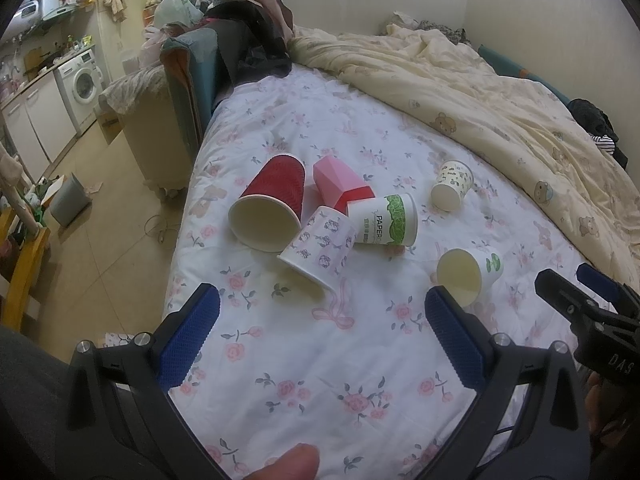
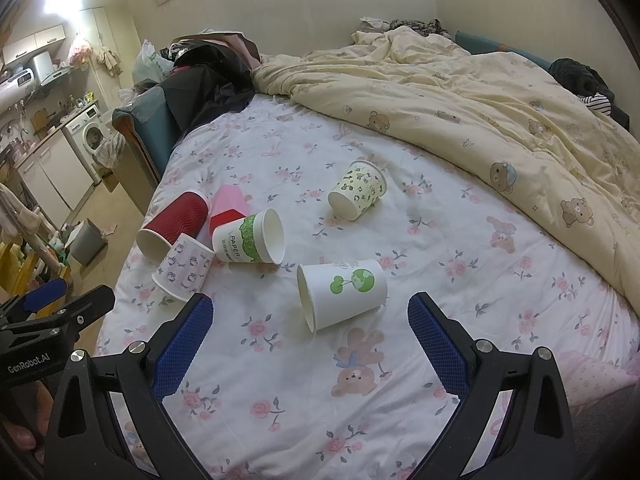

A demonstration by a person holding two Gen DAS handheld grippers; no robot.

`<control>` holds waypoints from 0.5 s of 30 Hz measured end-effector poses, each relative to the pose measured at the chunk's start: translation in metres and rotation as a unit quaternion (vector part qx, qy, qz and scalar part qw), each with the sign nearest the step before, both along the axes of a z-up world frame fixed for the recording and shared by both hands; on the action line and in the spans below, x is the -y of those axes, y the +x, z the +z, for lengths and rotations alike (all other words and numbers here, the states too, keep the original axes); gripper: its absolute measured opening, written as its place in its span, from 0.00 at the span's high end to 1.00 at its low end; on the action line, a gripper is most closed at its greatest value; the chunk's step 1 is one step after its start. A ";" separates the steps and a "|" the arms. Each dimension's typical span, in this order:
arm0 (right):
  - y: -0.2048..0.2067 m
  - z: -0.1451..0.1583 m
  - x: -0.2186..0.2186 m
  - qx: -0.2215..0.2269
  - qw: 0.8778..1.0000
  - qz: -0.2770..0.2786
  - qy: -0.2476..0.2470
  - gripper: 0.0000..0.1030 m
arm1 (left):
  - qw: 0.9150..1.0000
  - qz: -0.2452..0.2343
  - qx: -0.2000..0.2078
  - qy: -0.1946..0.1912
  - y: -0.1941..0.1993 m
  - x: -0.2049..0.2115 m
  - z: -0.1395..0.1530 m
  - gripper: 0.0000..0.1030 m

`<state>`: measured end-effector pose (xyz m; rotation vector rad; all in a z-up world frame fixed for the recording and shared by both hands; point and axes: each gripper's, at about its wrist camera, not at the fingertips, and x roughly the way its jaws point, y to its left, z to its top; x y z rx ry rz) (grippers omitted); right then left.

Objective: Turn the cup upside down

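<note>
Several paper cups lie on their sides on a floral bed sheet (image 1: 320, 360). A red ribbed cup (image 1: 272, 204), a pink cup (image 1: 340, 184), a white cup with purple prints (image 1: 320, 248) and a green "PAPER" cup (image 1: 384, 220) cluster together. A leaf-print cup (image 1: 452, 184) lies apart. A white cup with a green tree print (image 2: 344, 292) lies just ahead of my right gripper (image 2: 310, 320); it also shows in the left wrist view (image 1: 468, 276). My left gripper (image 1: 320, 312) is open and empty, short of the cluster. My right gripper is open and empty.
A cream bear-print duvet (image 2: 480, 112) is heaped over the far and right side of the bed. Dark clothes and bags (image 1: 248, 28) pile at the far left corner. The bed's left edge drops to a floor with a grey bin (image 1: 70, 200) and a washing machine (image 1: 80, 84).
</note>
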<state>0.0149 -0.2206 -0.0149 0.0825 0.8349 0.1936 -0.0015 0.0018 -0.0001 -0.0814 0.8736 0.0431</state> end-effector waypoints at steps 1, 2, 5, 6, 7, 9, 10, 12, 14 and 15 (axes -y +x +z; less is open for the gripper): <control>0.000 0.000 0.000 0.000 1.000 0.000 0.000 0.03 | 1.000 0.000 0.000 0.001 0.000 0.000 0.000 0.02; 0.000 0.000 0.000 0.000 1.000 0.000 0.000 0.03 | 1.000 0.000 0.000 0.000 0.000 0.000 0.000 0.02; 0.000 0.000 0.000 0.000 1.000 0.001 0.000 0.03 | 1.000 0.001 0.000 0.001 0.000 0.000 0.000 0.02; 0.000 -0.001 0.000 -0.001 1.000 0.001 0.000 0.03 | 1.000 0.002 0.001 0.002 0.000 0.000 -0.001 0.02; 0.000 0.000 0.000 0.000 1.000 0.000 -0.001 0.03 | 1.000 0.003 0.002 0.003 -0.001 0.000 -0.001 0.02; 0.000 0.000 0.000 -0.001 1.000 0.000 -0.001 0.03 | 1.000 0.003 0.004 0.002 -0.003 0.000 -0.001 0.02; 0.000 -0.001 0.001 -0.003 1.000 -0.001 -0.002 0.03 | 1.000 0.004 0.004 0.002 -0.003 0.000 -0.001 0.02; 0.001 -0.002 0.002 -0.006 1.000 -0.003 -0.001 0.03 | 1.000 0.004 0.002 0.001 -0.003 -0.001 -0.001 0.02; 0.002 -0.002 0.003 -0.008 1.000 -0.005 0.002 0.03 | 1.000 0.005 0.003 0.001 -0.004 0.000 -0.001 0.02; 0.002 -0.002 0.003 -0.007 1.000 -0.004 0.001 0.03 | 1.000 0.004 0.004 0.001 -0.004 0.000 -0.001 0.02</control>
